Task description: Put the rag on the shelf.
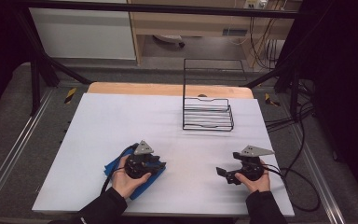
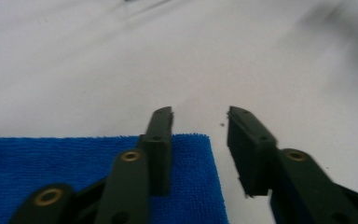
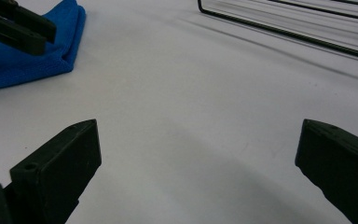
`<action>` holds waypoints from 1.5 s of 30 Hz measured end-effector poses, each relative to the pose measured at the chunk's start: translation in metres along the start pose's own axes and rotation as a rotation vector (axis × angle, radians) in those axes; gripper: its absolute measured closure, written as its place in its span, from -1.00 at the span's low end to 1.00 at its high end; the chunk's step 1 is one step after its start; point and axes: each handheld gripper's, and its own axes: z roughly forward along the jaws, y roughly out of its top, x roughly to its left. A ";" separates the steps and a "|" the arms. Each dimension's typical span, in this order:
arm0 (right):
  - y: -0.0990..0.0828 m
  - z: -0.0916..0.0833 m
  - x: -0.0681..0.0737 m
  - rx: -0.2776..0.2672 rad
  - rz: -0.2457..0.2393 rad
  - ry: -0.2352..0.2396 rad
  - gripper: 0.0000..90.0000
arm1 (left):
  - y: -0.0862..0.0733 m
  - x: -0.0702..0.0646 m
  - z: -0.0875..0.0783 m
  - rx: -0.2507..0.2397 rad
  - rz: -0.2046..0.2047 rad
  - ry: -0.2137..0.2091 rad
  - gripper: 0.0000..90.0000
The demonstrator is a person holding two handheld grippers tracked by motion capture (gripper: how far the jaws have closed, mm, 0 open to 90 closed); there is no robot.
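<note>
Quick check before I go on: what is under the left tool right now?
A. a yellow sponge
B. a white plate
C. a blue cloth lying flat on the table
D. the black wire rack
C: the left tool hovers with parted jaws over the edge of the blue cloth, which lies flat on the table; the wire rack stands farther back.

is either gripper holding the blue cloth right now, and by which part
Nothing is held. The left gripper has its jaws apart over a corner of the blue cloth, which lies flat on the table. The right gripper is open over the bare table.
</note>
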 end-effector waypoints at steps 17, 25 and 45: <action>0.035 0.043 0.056 0.030 -0.062 -0.013 -0.98 | -0.047 0.087 -0.095 -0.008 -0.054 0.158 -0.57; 0.053 0.083 0.096 0.052 -0.068 0.032 -0.79 | -0.064 0.093 -0.090 0.091 -0.057 0.130 -0.01; 0.049 0.146 0.130 0.156 0.038 0.077 0.42 | -0.072 0.095 -0.077 0.162 -0.065 0.119 0.56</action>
